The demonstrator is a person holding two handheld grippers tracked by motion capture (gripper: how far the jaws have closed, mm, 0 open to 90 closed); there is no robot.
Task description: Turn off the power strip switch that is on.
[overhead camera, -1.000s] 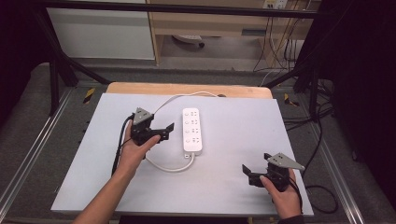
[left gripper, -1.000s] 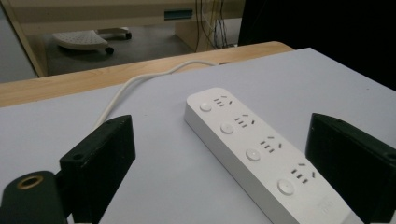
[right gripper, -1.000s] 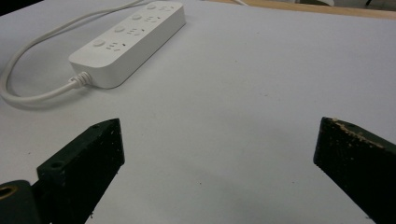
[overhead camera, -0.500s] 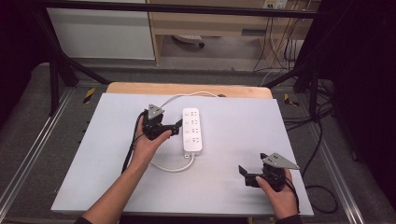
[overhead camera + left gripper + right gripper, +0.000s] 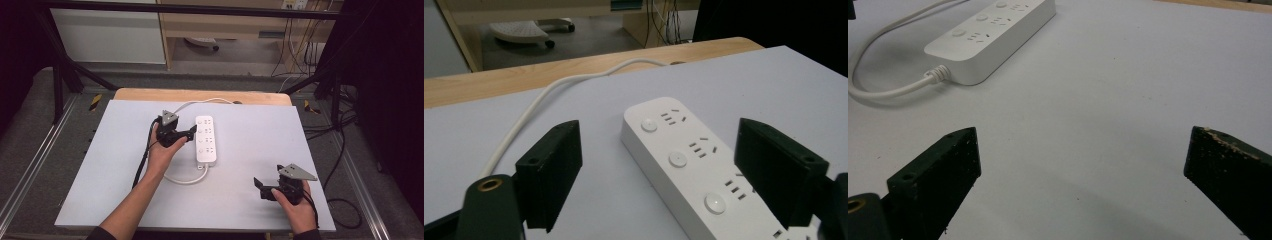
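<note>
A white power strip (image 5: 206,140) with round buttons lies lengthwise in the middle of the pale grey table top (image 5: 100,165). Its white cable (image 5: 185,177) loops off the near end, and another stretch runs to the back edge. My left gripper (image 5: 191,134) is at the strip's left side, and its jaws have just been closing. In the left gripper view the strip (image 5: 694,165) lies between the two jaws without touching either pad, so that gripper (image 5: 663,170) is open. My right gripper (image 5: 260,186) stands open near the front right over bare table, with the strip (image 5: 993,37) far off.
A wooden table edge (image 5: 200,95) shows behind the grey top. Metal frame rails (image 5: 45,150) run along both sides, and loose black cables (image 5: 340,150) lie on the floor to the right. A cabinet (image 5: 110,35) stands beyond the table.
My left hand has moved right, bringing its gripper up against the power strip's left side, and its jaws look a little narrower. The right hand has stayed where it was.
</note>
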